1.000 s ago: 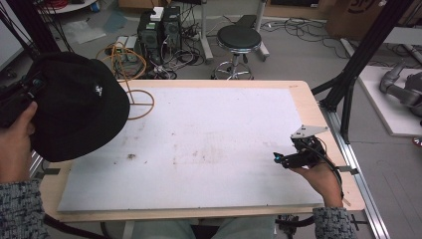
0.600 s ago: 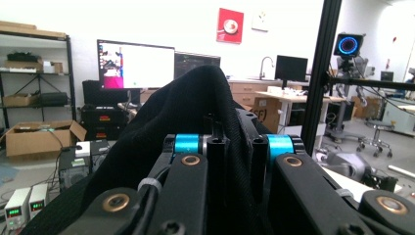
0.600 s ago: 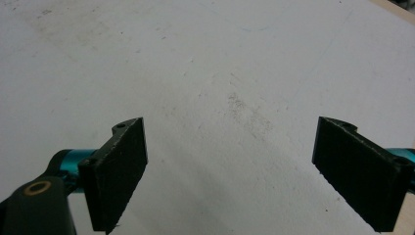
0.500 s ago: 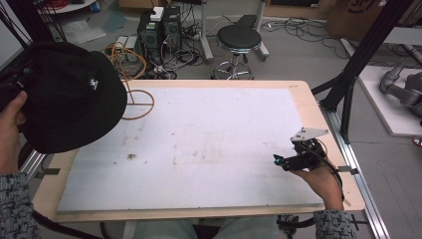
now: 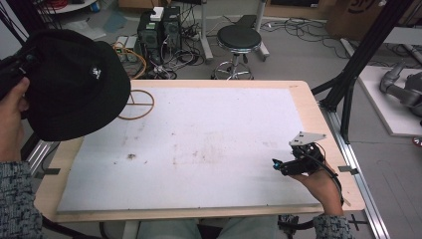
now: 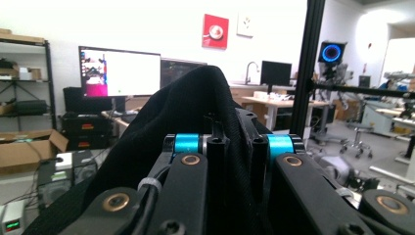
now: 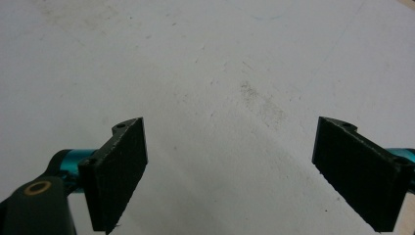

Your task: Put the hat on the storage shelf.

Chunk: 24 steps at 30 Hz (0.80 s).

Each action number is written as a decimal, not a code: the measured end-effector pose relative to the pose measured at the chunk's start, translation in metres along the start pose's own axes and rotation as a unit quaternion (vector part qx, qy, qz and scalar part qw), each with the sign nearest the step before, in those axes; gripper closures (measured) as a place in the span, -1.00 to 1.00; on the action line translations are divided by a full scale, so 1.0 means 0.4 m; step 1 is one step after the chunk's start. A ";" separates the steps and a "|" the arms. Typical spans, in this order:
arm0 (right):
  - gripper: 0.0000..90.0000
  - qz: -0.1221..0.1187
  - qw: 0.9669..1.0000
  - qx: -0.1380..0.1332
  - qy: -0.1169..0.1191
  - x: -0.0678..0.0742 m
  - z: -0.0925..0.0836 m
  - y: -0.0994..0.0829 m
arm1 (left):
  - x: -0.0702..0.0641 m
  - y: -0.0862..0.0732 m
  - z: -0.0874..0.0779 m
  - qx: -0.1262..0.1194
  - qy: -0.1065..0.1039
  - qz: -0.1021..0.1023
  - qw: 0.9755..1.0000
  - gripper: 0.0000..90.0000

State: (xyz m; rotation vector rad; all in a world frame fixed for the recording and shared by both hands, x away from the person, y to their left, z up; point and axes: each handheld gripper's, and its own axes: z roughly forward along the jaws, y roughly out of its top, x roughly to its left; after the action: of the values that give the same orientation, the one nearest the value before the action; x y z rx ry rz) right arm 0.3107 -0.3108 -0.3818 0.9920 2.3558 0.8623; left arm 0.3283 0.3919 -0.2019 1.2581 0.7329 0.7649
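Where the left hand (image 5: 12, 117) is raised at the left edge of the high view, the left claw (image 6: 230, 147) pinches a black hat (image 5: 74, 84). In the left gripper view its two jaws stand pressed together with the black cloth of the hat caught between them, and the cloth rises in a fold above the jaws and falls down over the claw's left side. The hat is in the air, off the worktop (image 5: 209, 139), and it hangs over the worktop's left edge and far left corner. A small white mark shows on its crown. In the high view the claw itself is mostly hidden behind the hat, so the grip is read from the gripper view.

The right claw (image 7: 230, 176) is spread wide and holds nothing. Its two black pads (image 7: 120, 171) stand far apart, and between them is the white worktop surface with some grey smudges. In the high view the right hand (image 5: 321, 184) holds this claw near the right front part of the worktop, low over the surface; it perhaps rests on it, but I cannot tell for sure. The grey plate (image 5: 307, 138) sits on top of it.

An orange ring (image 5: 137, 104) lies on the worktop just beside the hat's brim. A round stool (image 5: 239, 40) stands on the floor behind the worktop.
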 end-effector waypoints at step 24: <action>-0.71 0.000 1.000 -0.004 0.001 0.008 -0.009 -0.015 | 0.042 0.008 0.088 -0.041 -0.004 -0.011 0.999 0.86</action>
State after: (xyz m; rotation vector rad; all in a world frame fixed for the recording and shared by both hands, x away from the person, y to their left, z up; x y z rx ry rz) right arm 0.3038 -0.3130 -0.3839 0.9891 2.3529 0.8722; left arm 0.3664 0.3874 -0.1942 1.1776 0.7018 0.7650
